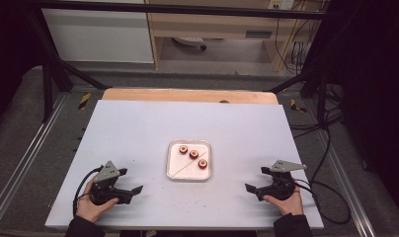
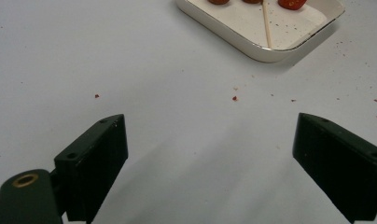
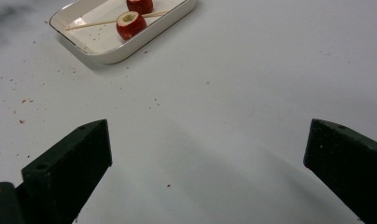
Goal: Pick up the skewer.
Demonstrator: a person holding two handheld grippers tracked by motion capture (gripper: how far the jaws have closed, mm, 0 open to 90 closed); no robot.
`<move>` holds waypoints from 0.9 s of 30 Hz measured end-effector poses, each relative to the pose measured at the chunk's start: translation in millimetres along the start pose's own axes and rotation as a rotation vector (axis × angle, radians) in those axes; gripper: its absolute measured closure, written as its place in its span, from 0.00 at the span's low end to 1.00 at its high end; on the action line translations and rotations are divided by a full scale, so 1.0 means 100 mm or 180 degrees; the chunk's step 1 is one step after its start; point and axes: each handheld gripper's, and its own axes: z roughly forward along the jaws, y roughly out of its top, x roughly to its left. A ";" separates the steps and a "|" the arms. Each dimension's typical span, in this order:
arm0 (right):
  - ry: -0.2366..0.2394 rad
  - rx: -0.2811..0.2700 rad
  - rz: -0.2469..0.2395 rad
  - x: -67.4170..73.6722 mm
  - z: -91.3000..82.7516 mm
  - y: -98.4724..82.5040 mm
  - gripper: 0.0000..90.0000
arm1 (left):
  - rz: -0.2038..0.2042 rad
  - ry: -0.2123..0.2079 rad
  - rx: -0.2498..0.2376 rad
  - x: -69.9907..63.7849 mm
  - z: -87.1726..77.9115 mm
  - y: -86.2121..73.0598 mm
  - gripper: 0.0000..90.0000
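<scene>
From the high view, the left gripper (image 1: 119, 190) and right gripper (image 1: 266, 186) rest on the pale table (image 1: 138, 133), jaws spread and empty, well apart from the small white tray (image 1: 171, 170) at the centre; it holds three red fruit pieces (image 1: 193, 154) and a thin wooden skewer (image 1: 180, 169) lying aslant. The likely step is threading fruit, so one gripper should pinch the skewer near its end and lift it level. In the left gripper view, jaws stand wide over matte table dotted with red crumbs; the glossy, rounded tray lies ahead. In the right gripper view, jaws gape likewise; a cored, round fruit piece (image 3: 130, 24) touches the skewer.
</scene>
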 end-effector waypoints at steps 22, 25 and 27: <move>0.0017 0.0038 0.0020 0.01 0.01 -0.01 0.01 | 0.0005 -0.0010 0.0066 -0.12 0.04 0.17 0.09; 0.0018 0.0045 0.0017 0.01 0.01 -0.01 0.01 | 0.0011 -0.0016 0.0062 -0.14 0.04 0.21 0.09; 0.0021 0.0051 0.0023 0.01 0.01 -0.01 0.01 | 0.0014 -0.0013 0.0060 -0.16 0.05 0.24 0.09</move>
